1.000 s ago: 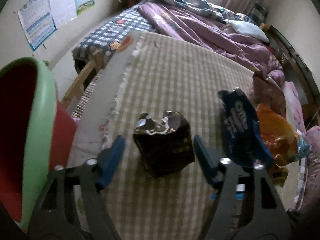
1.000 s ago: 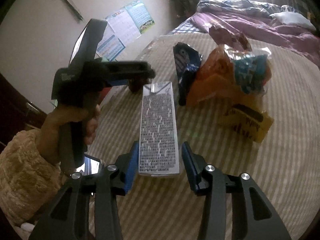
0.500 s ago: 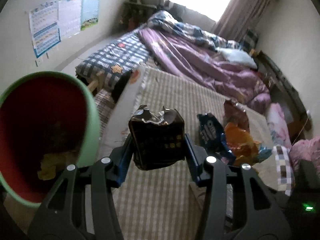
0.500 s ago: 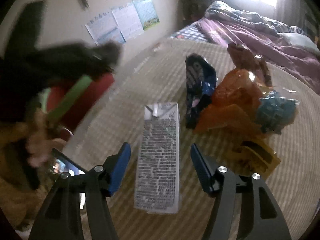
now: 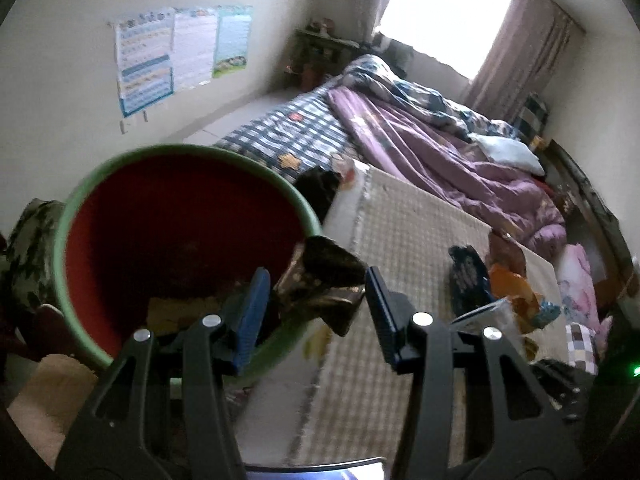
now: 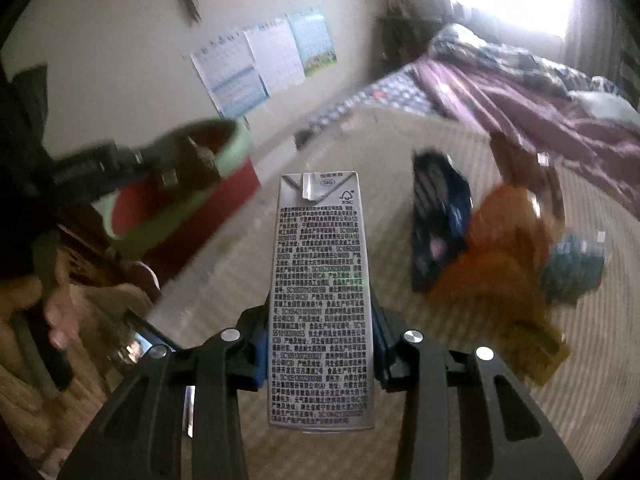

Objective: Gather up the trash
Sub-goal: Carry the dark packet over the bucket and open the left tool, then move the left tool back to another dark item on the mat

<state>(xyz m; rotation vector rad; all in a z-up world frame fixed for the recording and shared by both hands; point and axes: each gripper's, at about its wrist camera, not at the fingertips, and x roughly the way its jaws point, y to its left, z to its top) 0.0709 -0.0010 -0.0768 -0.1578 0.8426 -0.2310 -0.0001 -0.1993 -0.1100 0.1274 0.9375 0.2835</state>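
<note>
L gripper (image 5: 316, 304) is clamped on a crumpled dark brown snack wrapper (image 5: 322, 286), blue pads pressing it from both sides. Wrapper sits lifted right at the near-right rim of a red bin w/ green rim (image 5: 100, 172), partly over the opening. Inside the bin, some yellowish scraps low down, too dark to ID. In the R wrist view the same bin (image 6: 236, 148) shows far left, w/ the L gripper (image 6: 192, 164) and wrapper blurred over it.

R gripper (image 6: 320, 344) has a grey drink carton (image 6: 320, 280) between its pads; jaws closing, pads already tight on both long sides. Carton points away from the camera, printed text side up, folded top w/ foil seal at the far end. It reads as lifted off the surface, though blur makes that hard to confirm.

Rest of the trash lies on the beige checked mat (image 5: 404, 240) to the right: a dark blue snack bag (image 6: 440, 216), an orange bag (image 6: 504, 240) touching it, a brown bag (image 6: 516, 152) farther back, a teal packet (image 6: 576, 268) at far right, a yellow wrapper (image 6: 540, 344) nearer. All motion-blurred.

Beyond the mat: bed w/ purple duvet (image 5: 420, 136) and checked blanket (image 5: 296, 132), 3 posters on the wall (image 5: 180, 52), bright window w/ curtain (image 5: 532, 56). A person's hand in a fuzzy tan sleeve (image 6: 56, 316) at near left.
</note>
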